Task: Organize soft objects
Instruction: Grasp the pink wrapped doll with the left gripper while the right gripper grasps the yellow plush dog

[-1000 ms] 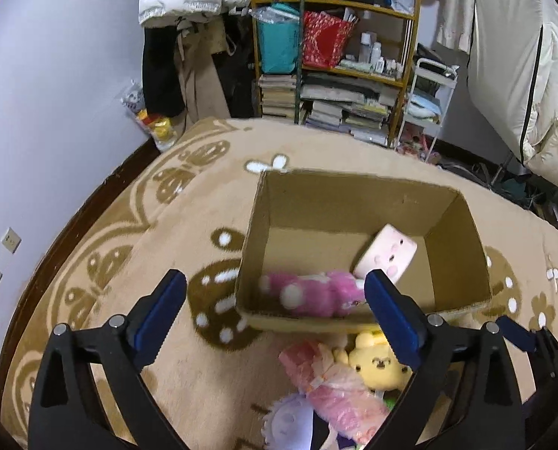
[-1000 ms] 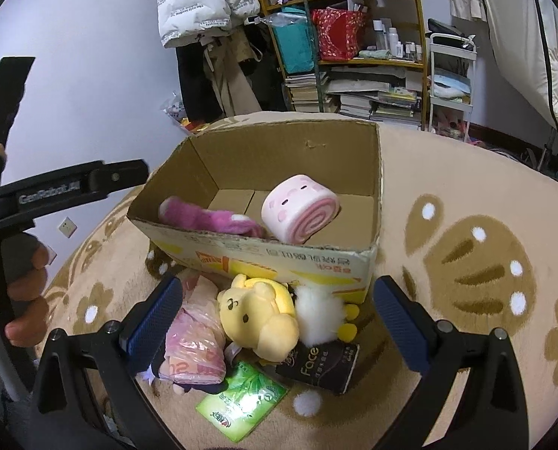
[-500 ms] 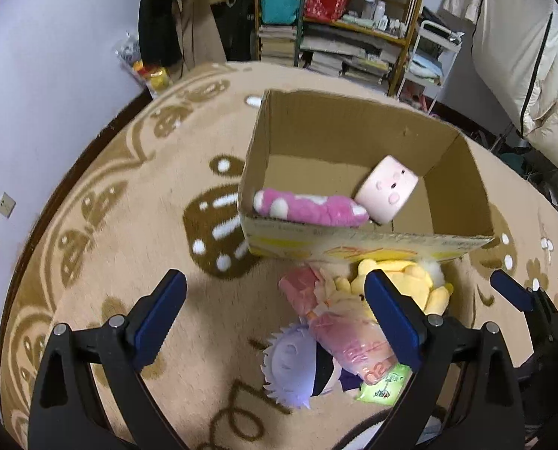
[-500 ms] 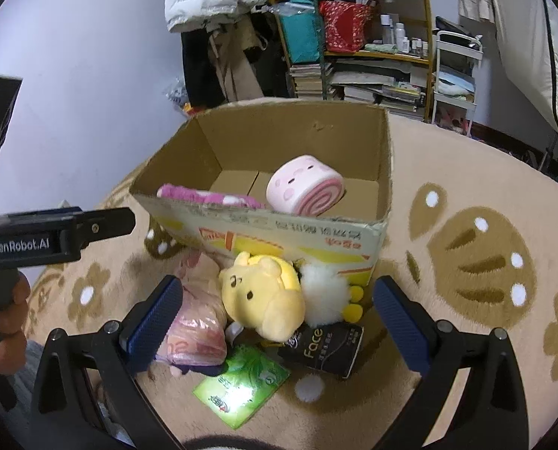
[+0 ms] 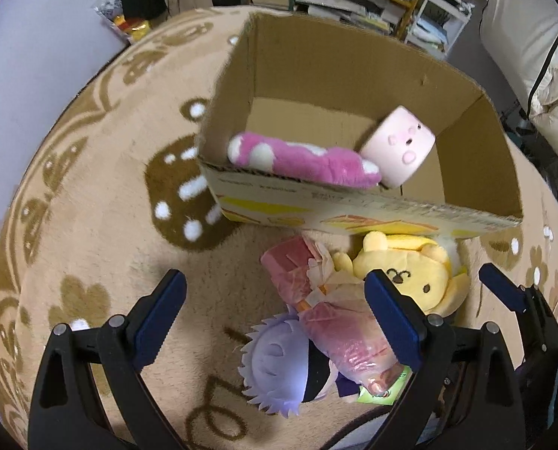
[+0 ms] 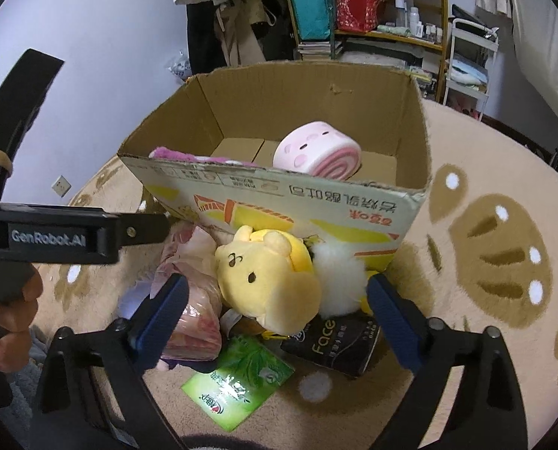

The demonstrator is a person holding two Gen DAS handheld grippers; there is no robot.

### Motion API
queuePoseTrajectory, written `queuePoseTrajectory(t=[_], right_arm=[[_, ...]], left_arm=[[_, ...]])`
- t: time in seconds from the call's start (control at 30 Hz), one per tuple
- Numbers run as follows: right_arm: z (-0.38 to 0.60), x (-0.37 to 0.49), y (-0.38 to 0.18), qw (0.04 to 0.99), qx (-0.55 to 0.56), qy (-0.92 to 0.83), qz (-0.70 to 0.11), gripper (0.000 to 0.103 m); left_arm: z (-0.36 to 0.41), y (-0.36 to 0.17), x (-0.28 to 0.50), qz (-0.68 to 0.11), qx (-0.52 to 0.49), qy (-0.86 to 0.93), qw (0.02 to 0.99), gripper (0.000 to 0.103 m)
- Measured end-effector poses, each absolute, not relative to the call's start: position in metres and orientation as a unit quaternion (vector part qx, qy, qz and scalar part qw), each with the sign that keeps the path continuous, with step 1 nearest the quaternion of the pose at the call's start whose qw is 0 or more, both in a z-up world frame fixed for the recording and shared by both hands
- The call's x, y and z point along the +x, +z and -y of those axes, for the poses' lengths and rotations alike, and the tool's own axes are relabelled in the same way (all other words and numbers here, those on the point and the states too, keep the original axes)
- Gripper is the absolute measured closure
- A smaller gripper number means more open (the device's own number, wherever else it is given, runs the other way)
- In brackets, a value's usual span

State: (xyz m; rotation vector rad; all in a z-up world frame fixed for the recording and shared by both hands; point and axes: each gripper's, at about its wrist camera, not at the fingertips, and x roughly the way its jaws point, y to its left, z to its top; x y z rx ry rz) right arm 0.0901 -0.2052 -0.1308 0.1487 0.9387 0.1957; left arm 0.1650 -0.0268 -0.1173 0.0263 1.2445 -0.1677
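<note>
While both claws hover above the patterned rug [image 5: 91,195], each stands spread wide with nothing between its blue pads. Left gripper [image 5: 275,318]: directly between its fingers lie a purple-haired plush head [image 5: 275,371] and a pink plastic-wrapped bundle [image 5: 335,322], the bundle touching the inner face of the right-hand finger. Just beyond that finger's tip sits the yellow bear plush [image 5: 414,273], pressed against the near wall of the cardboard box [image 5: 354,56]. Farther ahead of the claw, inside the box, a magenta plush [image 5: 305,161] lies along the near wall, and a pink cylindrical plush with a face [image 5: 399,146] leans beside it toward the right. A small green packet [image 5: 382,393] peeps out beneath the right-hand finger.

Right gripper [image 6: 279,311]: the yellow bear plush [image 6: 267,277] lies between and slightly ahead of its fingertips, with a white fluffy piece [image 6: 339,281] touching it on the right. The pink plastic-wrapped bundle [image 6: 192,300] sits against the left-hand finger. Below the bear, nearer the claw's base, lie a green tissue packet [image 6: 237,378] and a black pack marked "Face" [image 6: 335,341]. Ahead stands the cardboard box [image 6: 297,112], holding the pink roll-shaped plush [image 6: 316,153] and the magenta plush [image 6: 189,157]. Off to the left, the other gripper's black arm [image 6: 72,232] crosses the view.
</note>
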Motion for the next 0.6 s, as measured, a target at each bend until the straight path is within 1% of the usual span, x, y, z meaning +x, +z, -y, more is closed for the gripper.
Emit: queuePoseTrajectory(t=[0.03, 0.1, 0.27, 0.43, 0.5, 0.6], right_arm=[[0.204, 0.092, -0.133, 0.883, 0.072, 0.096, -0.453, 0.006], [0.202, 0.094, -0.137, 0.881, 0.072, 0.1, -0.457, 0.011], [0.199, 0.102, -0.146, 0.873, 0.072, 0.109, -0.47, 0.013], [0.193, 0.107, -0.155, 0.867, 0.071, 0.116, -0.479, 0.014], [0.191, 0.109, -0.159, 0.865, 0.07, 0.119, -0.483, 0.018], [0.187, 0.113, -0.163, 0.862, 0.068, 0.121, -0.488, 0.019]], left_arm=[[0.029, -0.121, 0.166, -0.586, 0.015, -0.079, 0.806, 0.008], [0.032, -0.128, 0.168, -0.593, 0.019, -0.079, 0.801, 0.008], [0.038, -0.145, 0.171, -0.612, 0.037, -0.067, 0.787, 0.008], [0.038, -0.158, 0.177, -0.631, 0.028, -0.073, 0.772, 0.008], [0.039, -0.162, 0.18, -0.636, 0.024, -0.077, 0.768, 0.008], [0.041, -0.167, 0.186, -0.641, 0.021, -0.079, 0.763, 0.008]])
